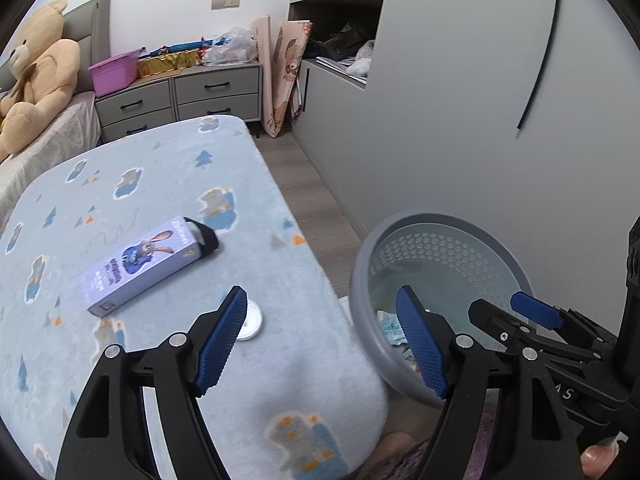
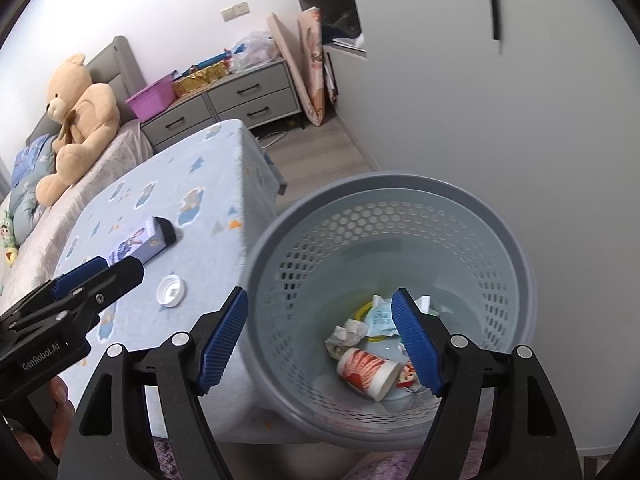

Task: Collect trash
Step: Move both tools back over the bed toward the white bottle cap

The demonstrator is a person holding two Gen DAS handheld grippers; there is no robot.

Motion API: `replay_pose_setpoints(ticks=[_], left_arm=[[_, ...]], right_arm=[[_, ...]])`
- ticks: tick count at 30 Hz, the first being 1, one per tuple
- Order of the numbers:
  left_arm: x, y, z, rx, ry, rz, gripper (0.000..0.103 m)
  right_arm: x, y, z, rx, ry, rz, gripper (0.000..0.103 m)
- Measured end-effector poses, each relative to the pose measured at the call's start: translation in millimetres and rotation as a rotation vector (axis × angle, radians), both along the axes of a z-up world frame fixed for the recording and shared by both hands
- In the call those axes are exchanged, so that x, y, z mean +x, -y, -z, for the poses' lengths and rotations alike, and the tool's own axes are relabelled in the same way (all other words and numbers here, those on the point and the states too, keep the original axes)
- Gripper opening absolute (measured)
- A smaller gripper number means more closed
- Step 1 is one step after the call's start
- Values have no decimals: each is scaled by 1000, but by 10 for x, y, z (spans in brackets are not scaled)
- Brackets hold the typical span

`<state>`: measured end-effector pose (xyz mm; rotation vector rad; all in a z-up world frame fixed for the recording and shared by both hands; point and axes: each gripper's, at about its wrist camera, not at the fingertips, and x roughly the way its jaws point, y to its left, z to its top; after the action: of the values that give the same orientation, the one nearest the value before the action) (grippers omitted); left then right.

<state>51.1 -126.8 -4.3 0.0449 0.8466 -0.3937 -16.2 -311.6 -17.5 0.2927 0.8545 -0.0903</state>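
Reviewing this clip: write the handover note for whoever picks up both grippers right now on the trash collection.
Left gripper: open, empty, over the table's near edge.
Right gripper: open, empty, over the bin's near rim.
Grey mesh bin stands beside the blue-covered table. Inside: a red-and-white paper cup, crumpled paper and wrappers.
Still on the table: a purple carton lying flat and a white round lid.
Left to do: probably bin the lid and the carton.

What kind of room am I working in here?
Most likely a bedroom: a bed with a padded headboard and a large teddy bear on it, a grey chest of drawers along the wall, and a waste bin beside the blanket-covered table.
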Motion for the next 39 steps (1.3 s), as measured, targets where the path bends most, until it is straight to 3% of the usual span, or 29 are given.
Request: replay_pose_setpoints(ticks=[18, 39], left_arm=[[-47, -973, 199, 3, -33, -138, 74], [-19, -1784, 451, -11, -63, -233, 74]], right_arm=[[129, -784, 73, 20, -5, -122, 82], [302, -1412, 254, -21, -32, -208, 82]])
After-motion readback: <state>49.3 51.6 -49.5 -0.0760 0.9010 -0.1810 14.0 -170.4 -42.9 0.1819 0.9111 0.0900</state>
